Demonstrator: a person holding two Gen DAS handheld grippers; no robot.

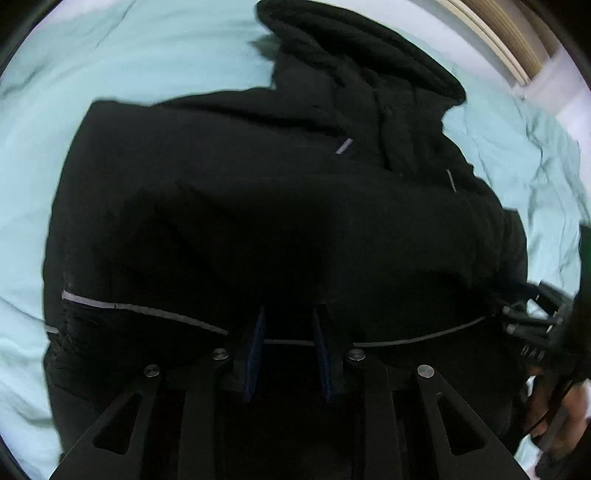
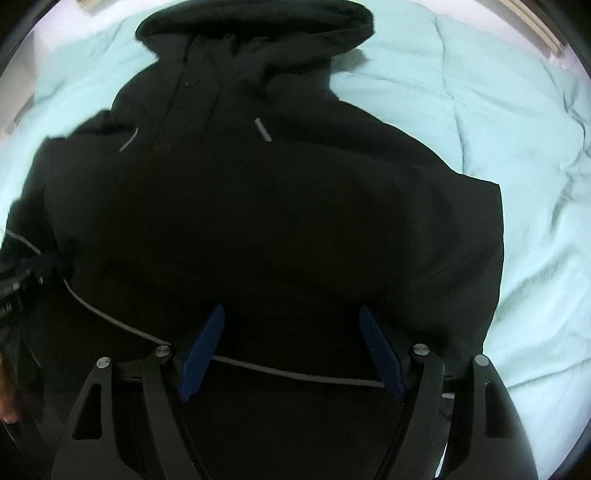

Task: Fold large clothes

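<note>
Right wrist view: black hooded jacket point(image 2: 258, 206) flat on bed point(image 2: 517, 147), hood away from both claws.
Right claw point(image 2: 291, 350) agape over hem; left claw point(image 1: 290, 350) narrowly parted, gripping nothing, alongside.

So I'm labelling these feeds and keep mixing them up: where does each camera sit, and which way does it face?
Left wrist: on the left claw, facing steeply down at the black jacket on the pale green bedding; its own narrow-set blue fingers show, plus the right claw at the right edge.
Right wrist: on the right claw, facing down likewise; its wide-set fingers show.
Shared: jacket, hood, grey piping, bedding.
</note>
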